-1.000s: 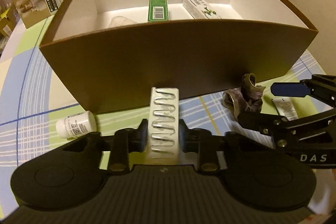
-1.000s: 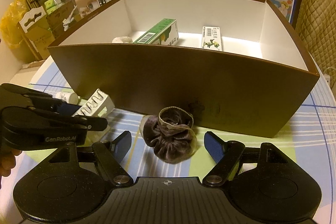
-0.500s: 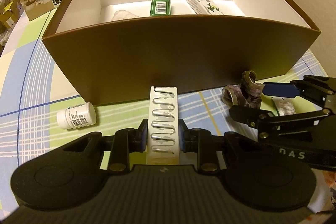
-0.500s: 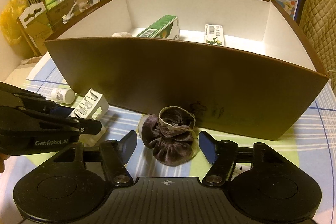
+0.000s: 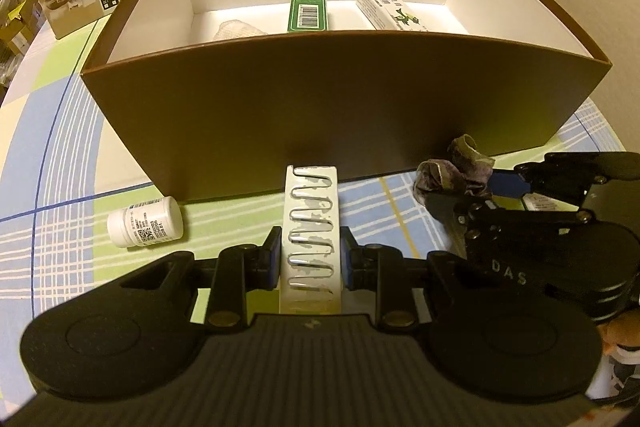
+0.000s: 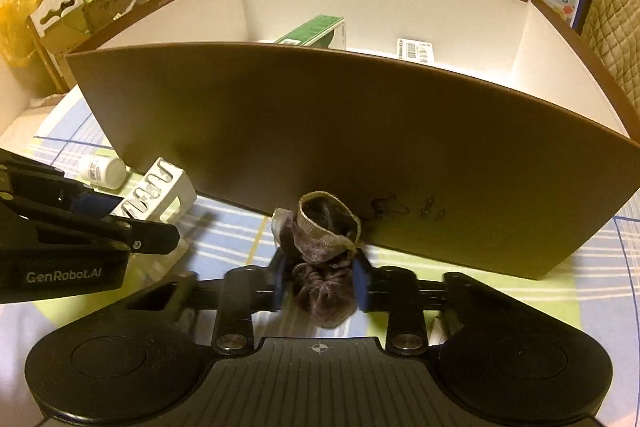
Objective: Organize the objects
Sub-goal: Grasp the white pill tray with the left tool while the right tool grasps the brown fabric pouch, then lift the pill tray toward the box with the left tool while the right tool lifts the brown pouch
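Brown outside, white inside: box (image 5: pixel 344 99). Green carton (image 5: pixel 308 3) with barcode. White bottle (image 5: pixel 146 221), black print. White pack (image 5: pixel 312 227), silver zigzag. Dark purple-brown velvet scrunchie (image 6: pixel 324 267). Tablecloth (image 5: pixel 60 147): blue, green, cream plaid, white lines.

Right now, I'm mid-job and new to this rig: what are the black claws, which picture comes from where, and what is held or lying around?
These are two hand-held claws, each carried by a person, with a wide-angle camera looking along its fingers. One picture comes from the left claw, the other from the right claw; each also catches the other claw at its edge.

The left claw is shut on a white paper-clip box. The right claw is shut on a dark velvet scrunchie.

In front of both stands a big brown box on a checked tablecloth. Inside it lie a green carton, a white carton and something pale I cannot identify. A small white pill bottle lies on its side on the cloth.
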A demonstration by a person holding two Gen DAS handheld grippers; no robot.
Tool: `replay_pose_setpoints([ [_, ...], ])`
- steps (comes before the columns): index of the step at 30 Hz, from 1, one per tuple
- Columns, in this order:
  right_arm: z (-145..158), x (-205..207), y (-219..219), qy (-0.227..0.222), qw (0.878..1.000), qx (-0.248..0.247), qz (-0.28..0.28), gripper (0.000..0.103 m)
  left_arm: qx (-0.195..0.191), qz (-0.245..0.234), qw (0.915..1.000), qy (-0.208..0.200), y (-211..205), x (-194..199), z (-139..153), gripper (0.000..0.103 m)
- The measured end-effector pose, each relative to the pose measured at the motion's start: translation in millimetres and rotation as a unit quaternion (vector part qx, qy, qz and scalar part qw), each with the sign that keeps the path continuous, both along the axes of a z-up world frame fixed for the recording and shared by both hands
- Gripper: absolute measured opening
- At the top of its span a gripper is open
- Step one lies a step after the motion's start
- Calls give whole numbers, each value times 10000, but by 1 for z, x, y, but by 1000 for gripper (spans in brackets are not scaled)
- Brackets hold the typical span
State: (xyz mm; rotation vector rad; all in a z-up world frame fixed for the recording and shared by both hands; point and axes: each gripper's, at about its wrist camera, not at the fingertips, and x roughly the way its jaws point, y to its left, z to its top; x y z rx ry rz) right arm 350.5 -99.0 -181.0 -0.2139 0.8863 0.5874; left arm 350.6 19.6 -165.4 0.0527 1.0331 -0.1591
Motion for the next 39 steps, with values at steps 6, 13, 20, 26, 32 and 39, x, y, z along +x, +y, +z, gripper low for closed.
replay_pose_setpoints([
  [6, 2, -1, -1, 18, 10000, 17, 18, 23, -7, 1, 10000, -5, 1, 1, 0, 24],
  [13, 9, -2, 1, 109, 9998, 90, 105, 20, 16, -7, 10000, -9, 1, 1, 0, 24],
  [20, 16, -4, 3, 134, 9996, 197, 176, 20, 38, 0, 10000, -25, 2, -1, 2, 24],
  [26, 24, -5, 3, 161, 9992, 299, 214, 20, -2, -49, 9999, -112, 2, -5, 10, 24],
  [32, 32, -7, 4, 183, 9988, 368, 255, 20, -83, -124, 9997, -190, 1, -13, 23, 24],
  [39, 48, -13, 0, 233, 9983, 467, 265, 20, -274, -155, 9987, -390, 3, -23, 47, 24],
])
